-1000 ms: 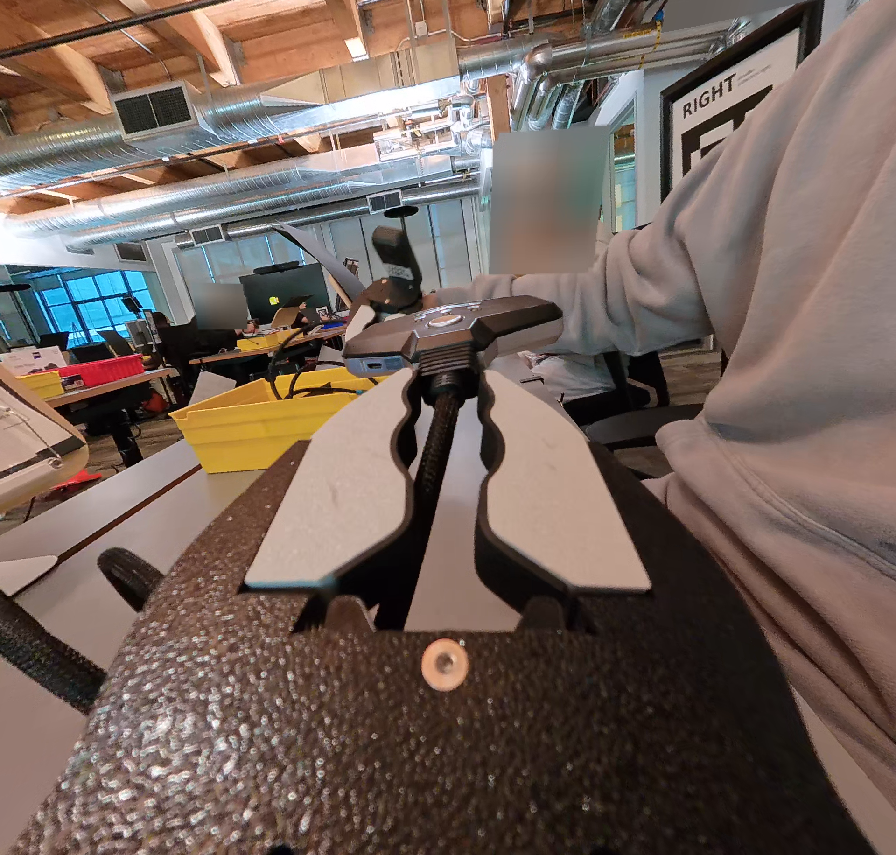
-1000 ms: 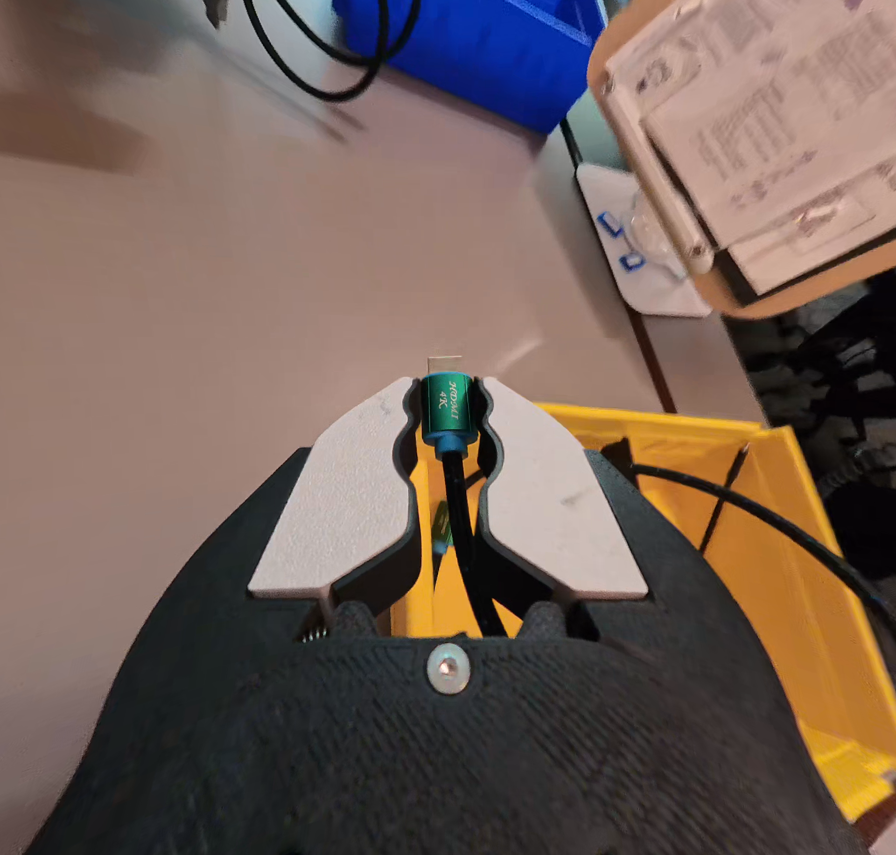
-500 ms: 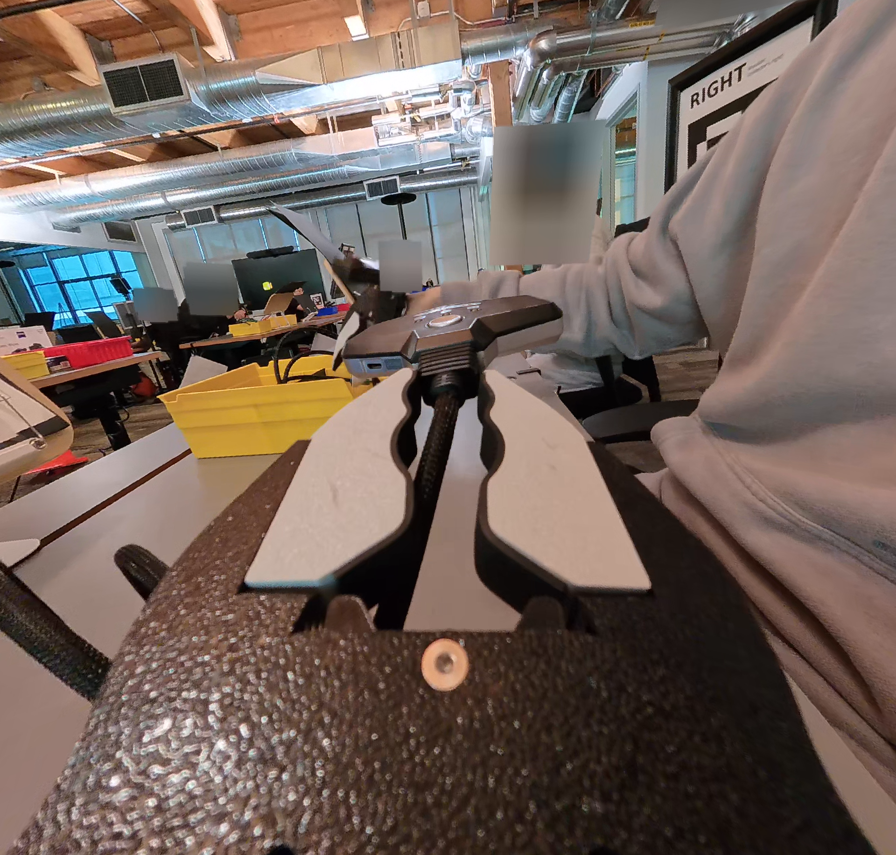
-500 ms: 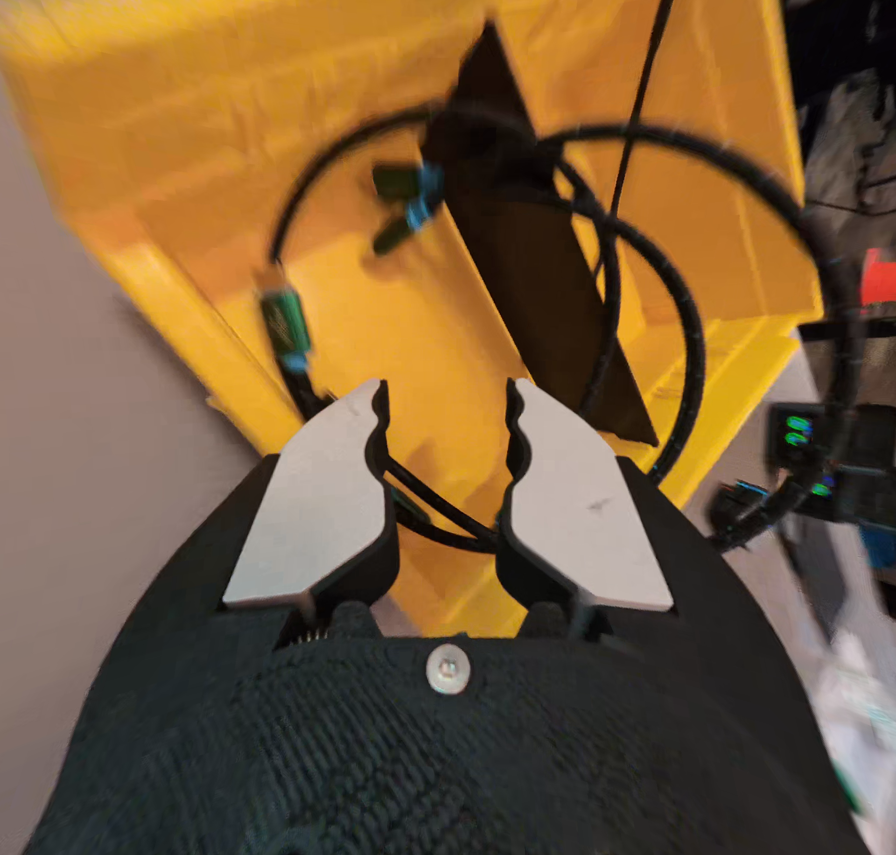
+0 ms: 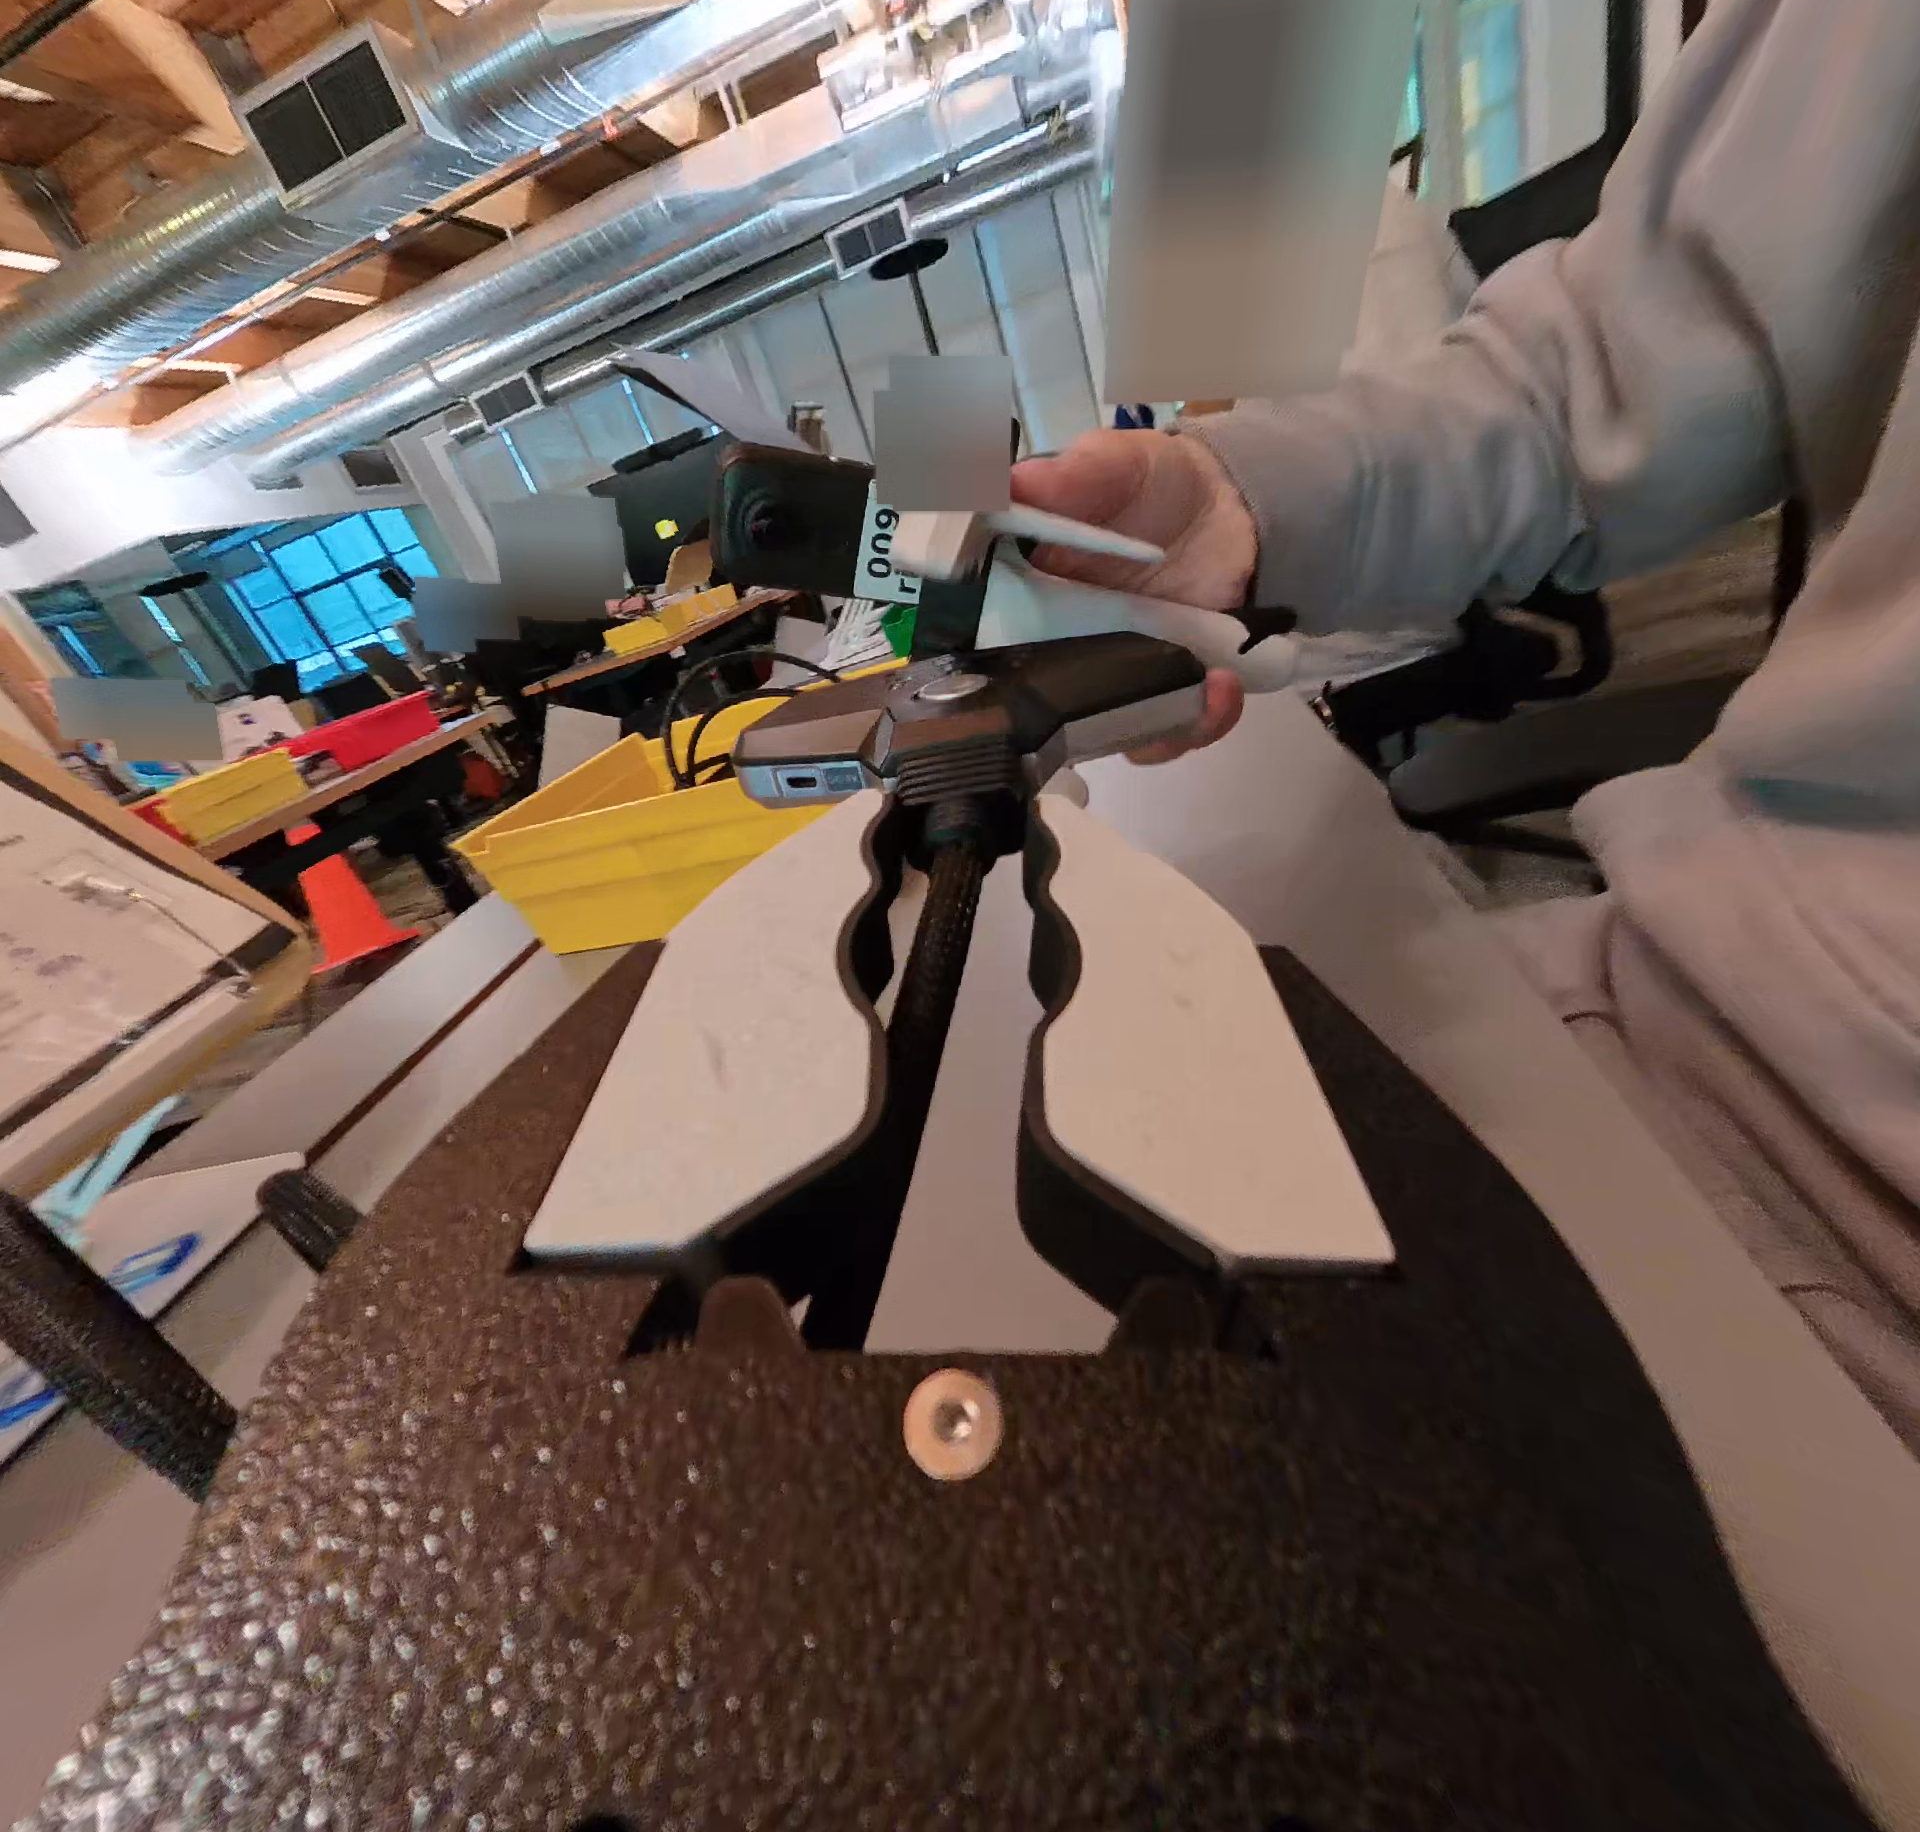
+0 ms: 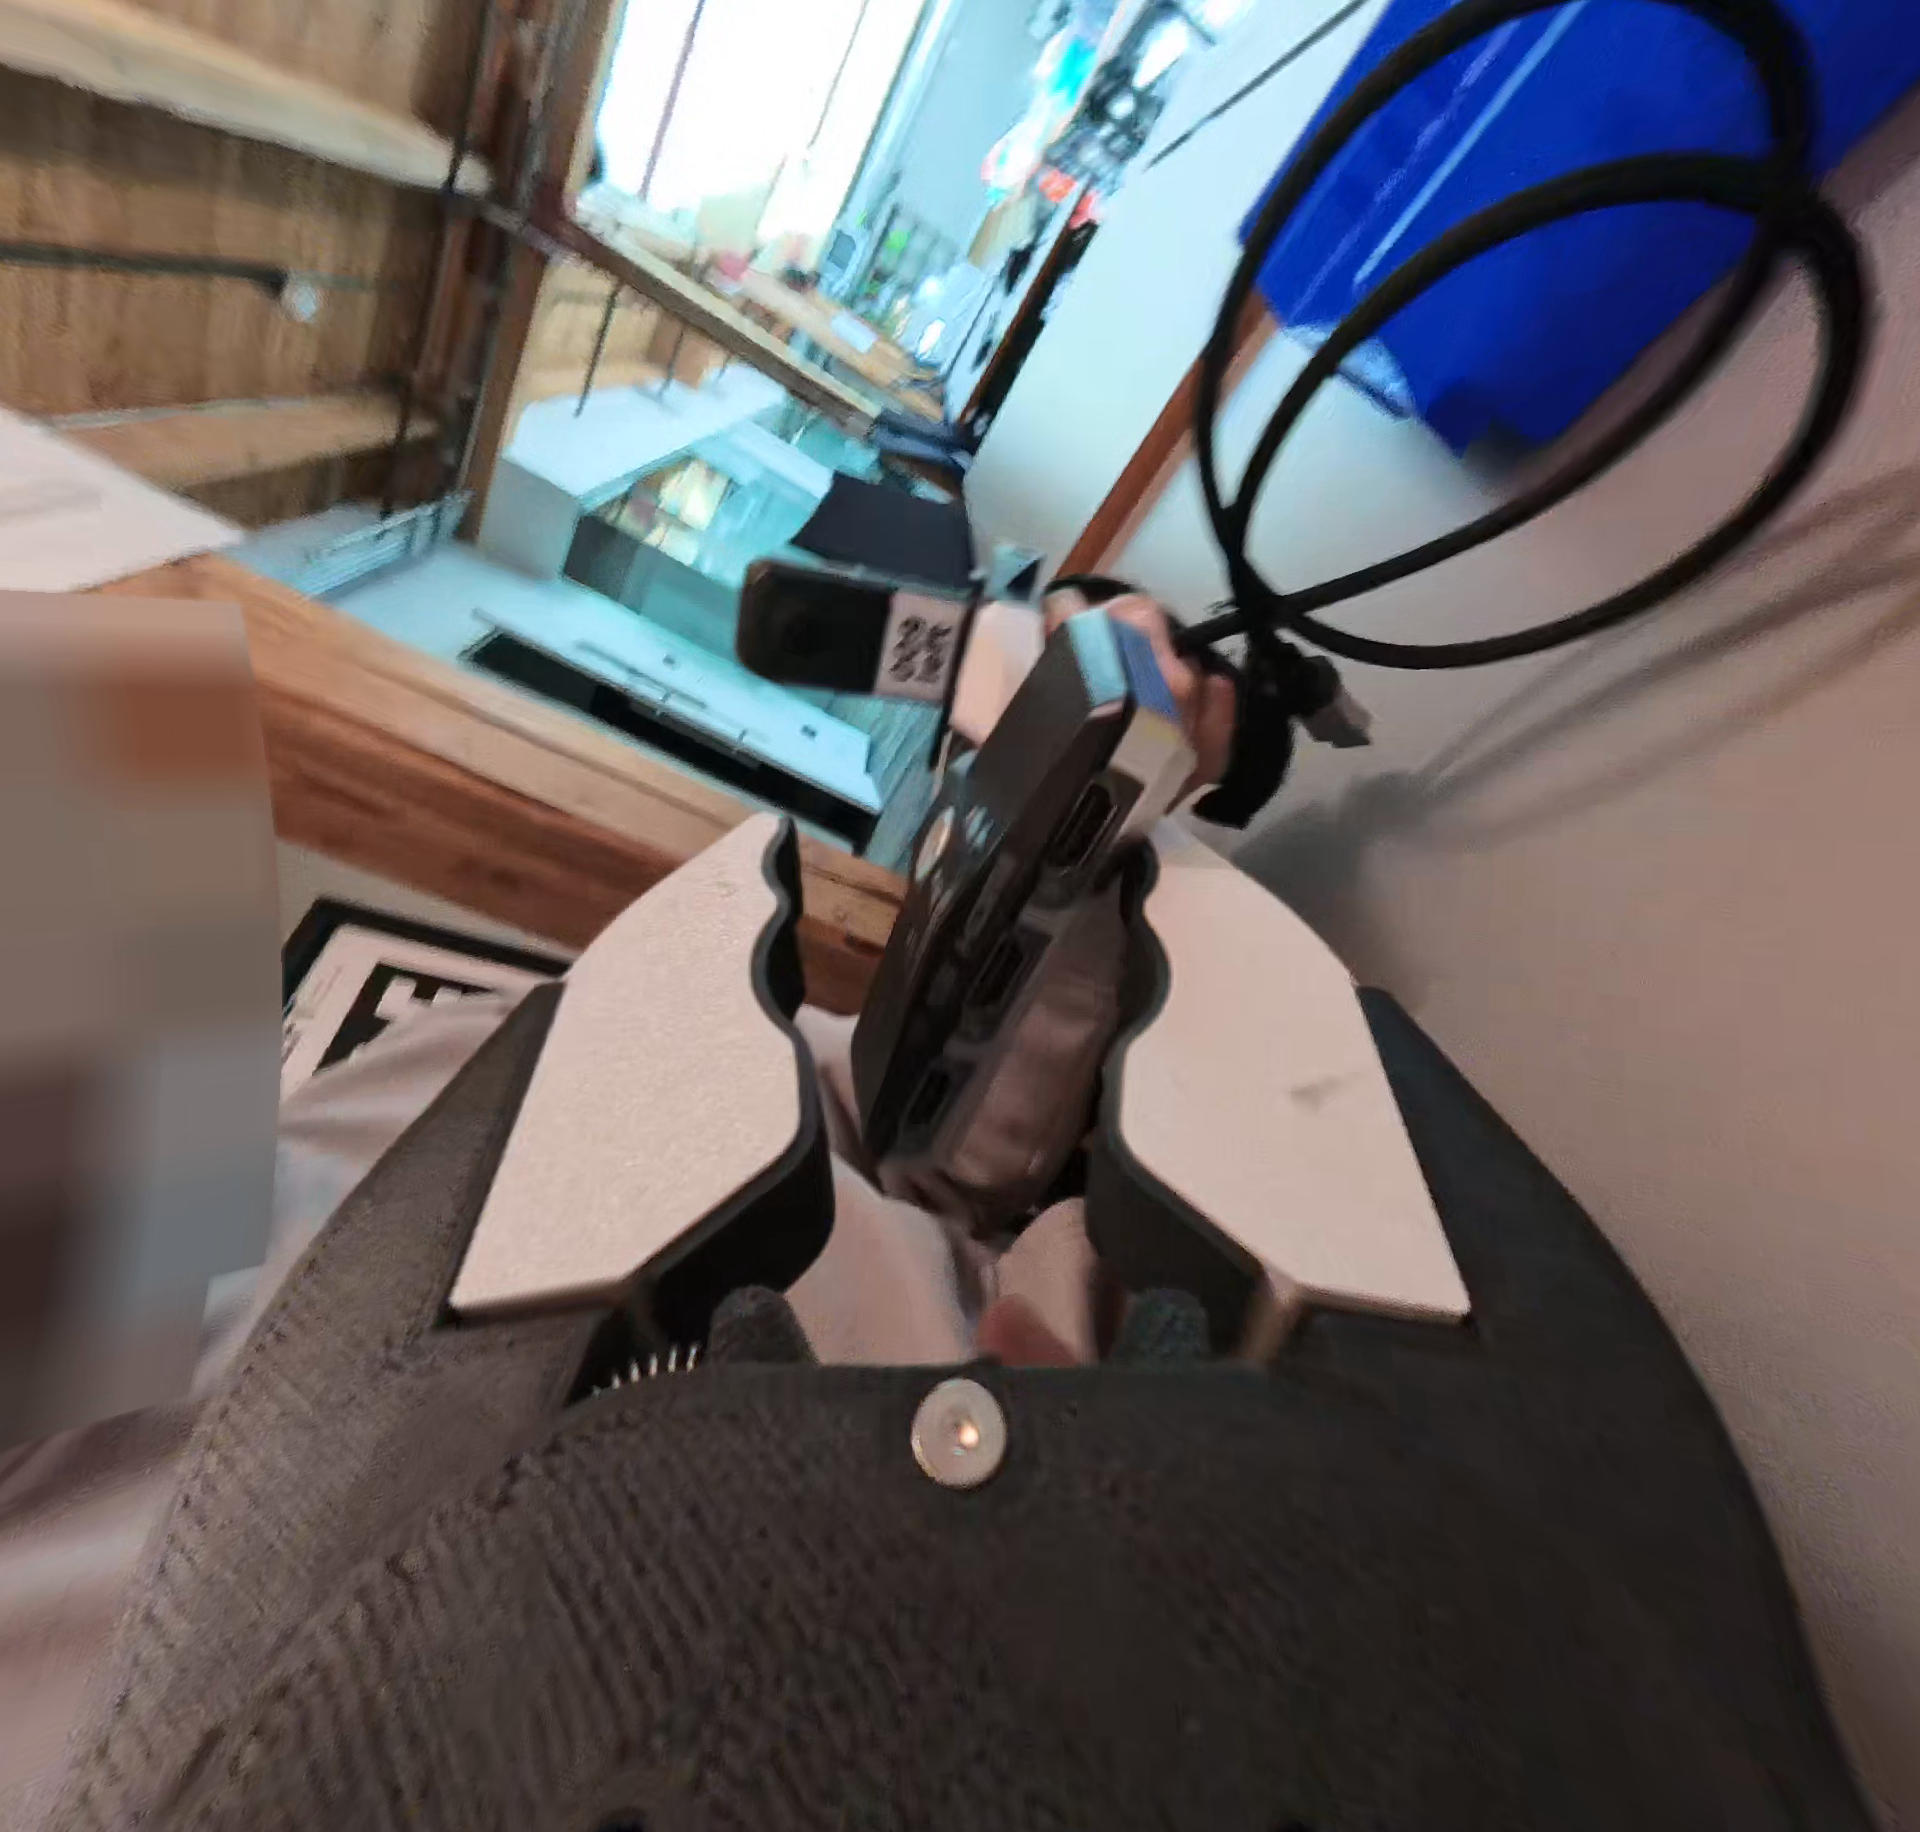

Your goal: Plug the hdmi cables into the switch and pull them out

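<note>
The dark grey HDMI switch is held up in the air in the left wrist view. My left gripper is shut on the switch's black braided cable, right at its ribbed neck. In the right wrist view the switch stands on edge with its row of ports facing me. My right gripper is open, with the switch's near end between the fingers. Black cable loops hang behind the switch. The right gripper's camera and the hand holding it show just behind the switch.
A yellow bin with black cables stands on the table beyond the switch. A clipboard is at the left edge, and an orange cone is on the floor. A blue bin sits behind the loops. The person's grey sleeve fills the right.
My right gripper let go of the green-ended HDMI plug over the yellow bin, swung across and now stands open around the switch. My left gripper tilted but kept its hold.
</note>
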The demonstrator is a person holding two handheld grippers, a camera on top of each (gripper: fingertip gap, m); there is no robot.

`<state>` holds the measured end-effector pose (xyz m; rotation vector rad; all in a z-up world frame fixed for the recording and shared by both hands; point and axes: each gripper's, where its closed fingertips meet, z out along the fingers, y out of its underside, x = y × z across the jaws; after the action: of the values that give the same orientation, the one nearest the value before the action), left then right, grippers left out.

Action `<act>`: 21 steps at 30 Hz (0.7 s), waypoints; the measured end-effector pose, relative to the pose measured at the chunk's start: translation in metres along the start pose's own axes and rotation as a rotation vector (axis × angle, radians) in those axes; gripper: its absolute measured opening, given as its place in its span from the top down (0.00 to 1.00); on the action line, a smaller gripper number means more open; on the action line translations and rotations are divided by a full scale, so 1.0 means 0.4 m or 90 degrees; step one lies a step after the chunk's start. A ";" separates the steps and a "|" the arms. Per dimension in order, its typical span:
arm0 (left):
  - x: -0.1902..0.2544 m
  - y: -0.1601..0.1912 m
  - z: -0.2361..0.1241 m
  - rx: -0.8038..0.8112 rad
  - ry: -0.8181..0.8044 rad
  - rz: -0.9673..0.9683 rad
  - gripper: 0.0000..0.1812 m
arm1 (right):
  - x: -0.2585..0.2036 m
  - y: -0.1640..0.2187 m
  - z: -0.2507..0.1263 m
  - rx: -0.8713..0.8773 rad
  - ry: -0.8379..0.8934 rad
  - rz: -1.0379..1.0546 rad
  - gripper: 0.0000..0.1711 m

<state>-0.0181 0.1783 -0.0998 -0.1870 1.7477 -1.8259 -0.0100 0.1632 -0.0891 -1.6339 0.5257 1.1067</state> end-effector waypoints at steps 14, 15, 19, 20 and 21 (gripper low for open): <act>0.002 0.011 0.026 -0.052 -0.023 0.037 0.86 | 0.022 0.035 0.016 -0.048 -0.016 0.027 0.86; -0.003 -0.006 0.025 -0.026 -0.034 0.024 0.82 | 0.023 0.027 0.010 -0.047 -0.010 0.001 0.86; -0.036 -0.094 -0.010 0.082 -0.099 0.017 0.70 | 0.004 -0.054 -0.057 -0.006 0.015 -0.110 0.86; -0.046 -0.101 -0.021 0.085 -0.118 0.026 0.69 | -0.005 -0.084 -0.085 0.004 0.033 -0.152 0.86; -0.056 -0.102 -0.033 0.081 -0.138 0.037 0.68 | -0.018 -0.116 -0.117 0.017 0.052 -0.190 0.86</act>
<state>-0.0194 0.1992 -0.0563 -0.2699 1.4686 -1.7960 0.0418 0.1356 -0.0581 -1.6762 0.3330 0.8121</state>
